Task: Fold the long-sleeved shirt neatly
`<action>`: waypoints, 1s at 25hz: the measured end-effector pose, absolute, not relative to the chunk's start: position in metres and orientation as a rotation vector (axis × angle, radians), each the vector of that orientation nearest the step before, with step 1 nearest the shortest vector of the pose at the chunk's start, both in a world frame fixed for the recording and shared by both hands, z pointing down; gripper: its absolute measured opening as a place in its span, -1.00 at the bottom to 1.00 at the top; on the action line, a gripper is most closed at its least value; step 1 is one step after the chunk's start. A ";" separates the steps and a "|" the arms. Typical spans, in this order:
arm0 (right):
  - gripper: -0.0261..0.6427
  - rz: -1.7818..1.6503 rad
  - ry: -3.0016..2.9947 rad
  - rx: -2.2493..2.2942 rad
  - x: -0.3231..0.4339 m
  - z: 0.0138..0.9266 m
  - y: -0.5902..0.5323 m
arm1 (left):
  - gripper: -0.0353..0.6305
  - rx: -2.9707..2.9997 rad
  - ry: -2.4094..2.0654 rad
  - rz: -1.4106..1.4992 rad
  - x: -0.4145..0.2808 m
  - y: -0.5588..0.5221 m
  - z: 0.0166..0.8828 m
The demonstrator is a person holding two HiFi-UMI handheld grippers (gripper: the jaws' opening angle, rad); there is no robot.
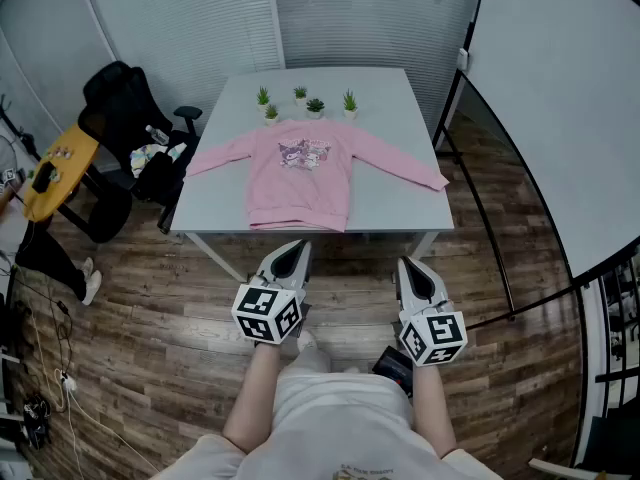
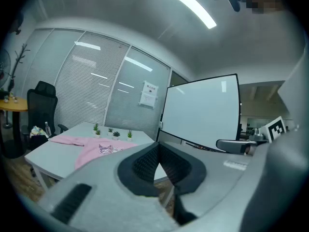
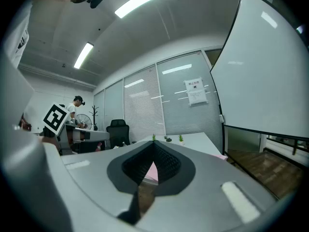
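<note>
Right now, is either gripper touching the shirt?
Apart. The head view shows the left gripper and right gripper over the floor, short of the table where the shirt lies.

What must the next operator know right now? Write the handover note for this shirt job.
Left gripper: fingers together, empty, held over the floor short of the table.
Right gripper: the same, shut and empty, beside the left.
Shirt: pink, long-sleeved, lying flat on the table with its front up, both sleeves spread out to the sides and the hem at the near edge. Four small plants stand in a row just beyond the collar.
Done: nothing; no fold shows.
Left: all of it. Probably step up to the table, bring the sleeves in, then fold the body.
</note>
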State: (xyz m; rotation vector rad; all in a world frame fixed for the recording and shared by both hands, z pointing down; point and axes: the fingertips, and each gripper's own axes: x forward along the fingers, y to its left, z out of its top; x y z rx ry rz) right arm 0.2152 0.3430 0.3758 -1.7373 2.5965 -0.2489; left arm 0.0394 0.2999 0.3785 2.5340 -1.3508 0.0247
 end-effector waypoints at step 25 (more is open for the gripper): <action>-0.15 -0.418 2.496 -1.772 0.269 0.388 0.327 | 0.03 2.484 -1.204 -0.106 0.070 0.288 0.372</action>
